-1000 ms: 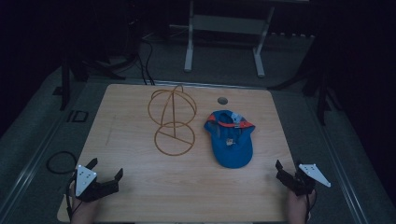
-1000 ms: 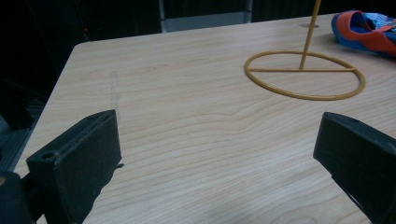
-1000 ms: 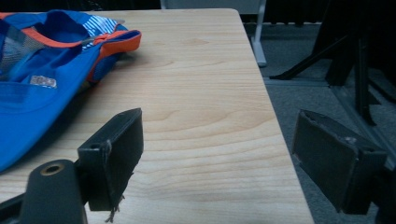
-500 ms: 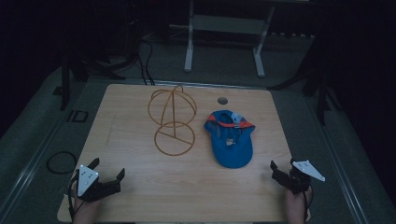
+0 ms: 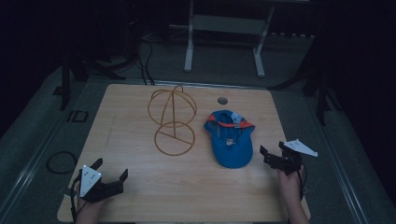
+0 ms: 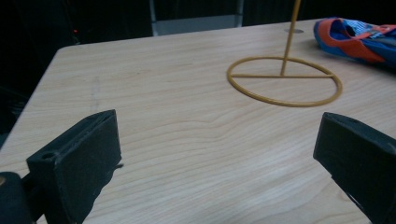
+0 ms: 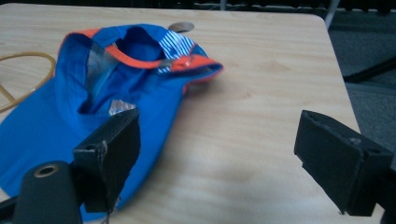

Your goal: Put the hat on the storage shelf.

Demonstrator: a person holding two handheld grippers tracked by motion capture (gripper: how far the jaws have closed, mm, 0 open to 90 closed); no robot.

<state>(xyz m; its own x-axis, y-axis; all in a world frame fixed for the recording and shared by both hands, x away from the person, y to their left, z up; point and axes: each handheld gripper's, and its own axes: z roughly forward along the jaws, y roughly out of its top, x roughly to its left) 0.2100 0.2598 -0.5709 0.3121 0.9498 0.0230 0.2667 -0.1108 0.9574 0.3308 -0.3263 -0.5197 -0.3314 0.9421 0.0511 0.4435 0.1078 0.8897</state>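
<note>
Since a second ago the right gripper (image 5: 273, 154) has edged in from the table's right edge toward the blue cap (image 5: 229, 140), while the left gripper (image 5: 111, 171) has barely shifted near the front left corner. That cap lies upside down, right of centre on the wooden table (image 5: 140, 112), its brim toward the person. Just left of it stands the yellow wire stand (image 5: 173, 119). Both grippers have their jaws spread wide and hold nothing; the right one's left jaw sits just beside the cap's brim.
</note>
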